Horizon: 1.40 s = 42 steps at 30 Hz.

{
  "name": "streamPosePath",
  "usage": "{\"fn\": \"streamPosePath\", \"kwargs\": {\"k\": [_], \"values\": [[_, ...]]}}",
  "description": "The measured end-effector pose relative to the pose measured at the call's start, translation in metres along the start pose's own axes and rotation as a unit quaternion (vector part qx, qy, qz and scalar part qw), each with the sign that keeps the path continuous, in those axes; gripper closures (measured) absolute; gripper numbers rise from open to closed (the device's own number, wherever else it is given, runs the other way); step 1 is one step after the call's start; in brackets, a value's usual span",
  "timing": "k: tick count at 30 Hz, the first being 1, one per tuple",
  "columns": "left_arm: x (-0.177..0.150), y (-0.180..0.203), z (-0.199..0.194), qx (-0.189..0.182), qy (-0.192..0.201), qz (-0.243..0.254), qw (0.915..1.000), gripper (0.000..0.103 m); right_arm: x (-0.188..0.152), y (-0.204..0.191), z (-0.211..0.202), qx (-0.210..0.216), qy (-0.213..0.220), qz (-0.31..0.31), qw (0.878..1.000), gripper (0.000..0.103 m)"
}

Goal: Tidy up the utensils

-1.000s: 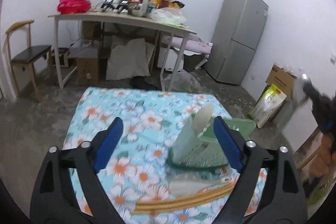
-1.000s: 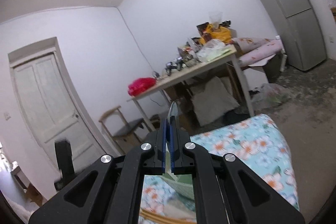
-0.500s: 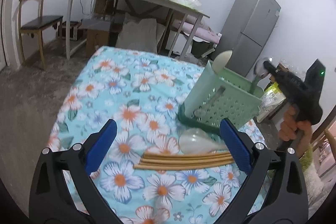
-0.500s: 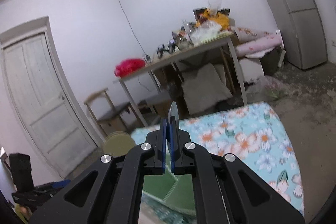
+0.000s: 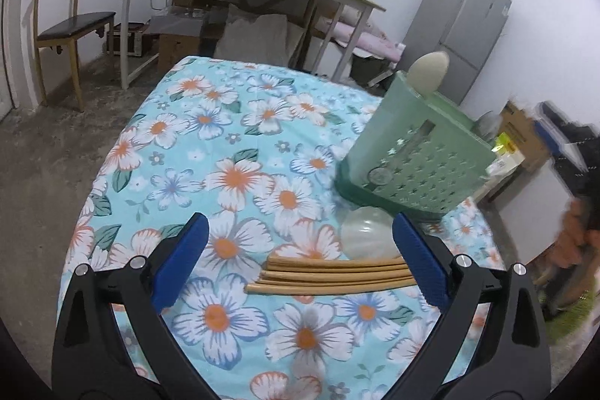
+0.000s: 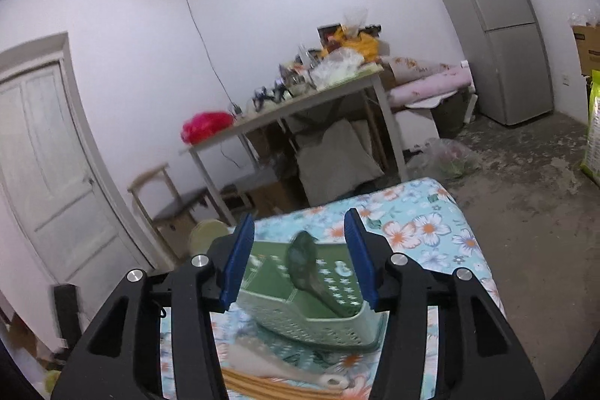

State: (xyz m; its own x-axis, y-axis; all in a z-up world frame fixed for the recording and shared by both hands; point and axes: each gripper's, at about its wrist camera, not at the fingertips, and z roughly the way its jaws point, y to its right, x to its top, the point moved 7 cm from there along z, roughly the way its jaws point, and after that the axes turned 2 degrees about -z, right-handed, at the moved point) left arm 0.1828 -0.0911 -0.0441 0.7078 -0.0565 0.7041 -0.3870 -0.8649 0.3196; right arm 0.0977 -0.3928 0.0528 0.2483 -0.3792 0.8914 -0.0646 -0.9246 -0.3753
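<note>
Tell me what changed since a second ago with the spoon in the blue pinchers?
The right gripper was shut on the dark spoon; its jaws are opening and the spoon now stands in the green basket. The left gripper sank toward the chopsticks, open. Chopsticks and pale spoon stayed put.

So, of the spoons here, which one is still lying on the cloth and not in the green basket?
The pale translucent spoon, flat on the floral cloth beside the chopsticks. The dark spoon and the beige one stand in the green basket.
</note>
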Motion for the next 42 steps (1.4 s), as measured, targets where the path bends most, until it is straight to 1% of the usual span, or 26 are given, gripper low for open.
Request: {"fn": "streamPosePath", "kwargs": {"k": [2, 3, 4, 5, 6, 7, 8, 9, 10, 14, 17, 20, 24, 27, 30, 33, 35, 36, 39, 41, 42], "values": [[-0.002, -0.002, 0.007, 0.028, -0.006, 0.015, 0.9995, 0.008, -0.006, -0.01, -0.008, 0.007, -0.005, -0.006, 1.0, 0.054], [-0.003, -0.003, 0.013, 0.052, -0.011, 0.03, 0.9982, 0.008, -0.016, -0.017, -0.006, 0.018, -0.025, -0.007, 0.999, 0.054], [-0.005, -0.005, 0.018, 0.067, -0.014, 0.038, 0.9969, 0.008, -0.026, -0.023, 0.0, 0.029, -0.047, -0.005, 0.998, 0.054], [-0.006, -0.005, 0.023, 0.08, -0.017, 0.047, 0.9955, 0.008, -0.049, -0.03, 0.014, 0.043, -0.096, 0.0, 0.994, 0.054], [-0.008, -0.005, 0.031, 0.091, -0.023, 0.059, 0.9938, 0.008, -0.067, -0.033, 0.024, 0.042, -0.132, 0.0, 0.99, 0.054], [-0.01, -0.006, 0.037, 0.098, -0.03, 0.066, 0.9925, 0.008, -0.089, -0.035, 0.039, 0.033, -0.175, -0.003, 0.984, 0.056], [-0.013, -0.007, 0.044, 0.107, -0.039, 0.073, 0.9908, 0.009, -0.103, -0.035, 0.048, 0.026, -0.201, -0.005, 0.979, 0.06], [-0.015, -0.007, 0.05, 0.113, -0.046, 0.078, 0.9894, 0.009, -0.118, -0.034, 0.06, 0.023, -0.227, 0.0, 0.974, 0.061], [-0.017, -0.008, 0.054, 0.114, -0.049, 0.082, 0.9888, 0.009, -0.13, -0.032, 0.071, 0.022, -0.243, 0.011, 0.97, 0.062], [-0.025, -0.008, 0.068, 0.129, -0.061, 0.103, 0.9844, 0.009, -0.153, -0.023, 0.104, 0.001, -0.276, 0.029, 0.961, 0.063], [-0.029, -0.008, 0.07, 0.131, -0.066, 0.11, 0.9831, 0.009, -0.168, -0.024, 0.118, -0.009, -0.295, 0.036, 0.955, 0.063], [-0.033, -0.007, 0.069, 0.127, -0.077, 0.117, 0.9819, 0.009, -0.173, -0.024, 0.123, 0.012, -0.306, 0.07, 0.949, 0.063], [-0.038, -0.009, 0.063, 0.109, -0.088, 0.114, 0.9836, 0.009, -0.177, -0.041, 0.113, 0.062, -0.339, 0.055, 0.937, 0.063], [-0.043, -0.012, 0.058, 0.099, -0.094, 0.107, 0.9849, 0.009, -0.176, -0.056, 0.097, 0.101, -0.346, 0.039, 0.932, 0.063], [-0.047, -0.016, 0.054, 0.083, -0.092, 0.095, 0.9878, 0.009, -0.177, -0.068, 0.085, 0.15, -0.356, 0.037, 0.922, 0.064], [-0.047, -0.018, 0.047, 0.066, -0.087, 0.082, 0.9906, 0.009, -0.184, -0.078, 0.076, 0.159, -0.363, 0.012, 0.918, 0.064], [-0.047, -0.02, 0.043, 0.06, -0.085, 0.073, 0.9918, 0.009, -0.187, -0.081, 0.07, 0.16, -0.364, 0.003, 0.918, 0.064], [-0.048, -0.021, 0.042, 0.06, -0.085, 0.071, 0.992, 0.009, -0.185, -0.081, 0.069, 0.16, -0.359, 0.004, 0.919, 0.064], [-0.051, -0.023, 0.04, 0.065, -0.085, 0.068, 0.992, 0.009, -0.175, -0.073, 0.075, 0.146, -0.333, 0.019, 0.931, 0.064], [-0.051, -0.024, 0.04, 0.068, -0.084, 0.065, 0.992, 0.009, -0.164, -0.064, 0.09, 0.136, -0.315, 0.042, 0.938, 0.063], [-0.051, -0.024, 0.041, 0.07, -0.084, 0.063, 0.9921, 0.009, -0.162, -0.059, 0.099, 0.128, -0.313, 0.049, 0.94, 0.063]]}}
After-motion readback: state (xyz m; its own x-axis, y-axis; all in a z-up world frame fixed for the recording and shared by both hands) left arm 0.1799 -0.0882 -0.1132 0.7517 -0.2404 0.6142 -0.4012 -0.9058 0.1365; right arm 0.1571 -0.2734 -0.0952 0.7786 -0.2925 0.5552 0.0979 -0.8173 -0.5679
